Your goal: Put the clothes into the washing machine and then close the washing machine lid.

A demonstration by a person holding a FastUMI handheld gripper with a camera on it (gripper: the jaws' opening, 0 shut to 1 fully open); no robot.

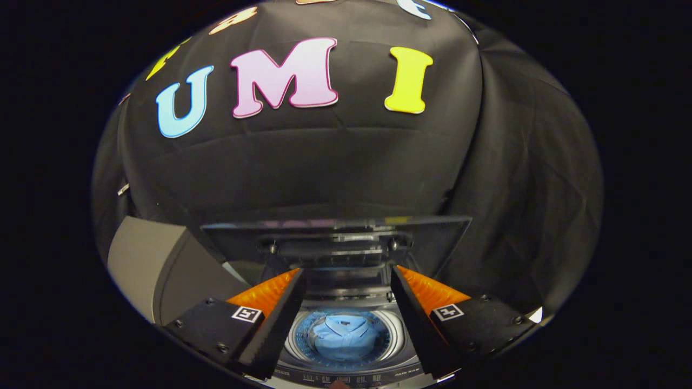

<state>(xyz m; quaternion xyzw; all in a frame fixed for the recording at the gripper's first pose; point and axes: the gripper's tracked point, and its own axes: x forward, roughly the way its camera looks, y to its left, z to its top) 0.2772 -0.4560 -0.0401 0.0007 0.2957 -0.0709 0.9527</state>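
Observation:
A light blue shirt [341, 337] lies folded inside the round drum [394, 337] of the top-loading washing machine, below and between my fingers. The dark glass lid [338, 243] stands raised upright at the back of the machine, just beyond my fingertips. My gripper [346, 273] hovers above the machine, open, with nothing between its fingers. The machine's control panel [346, 375] shows near the front, under the drum opening.
A grey box-like surface [157, 265] stands to the left of the machine. Black cloth walls close the booth behind and to the right of the lid.

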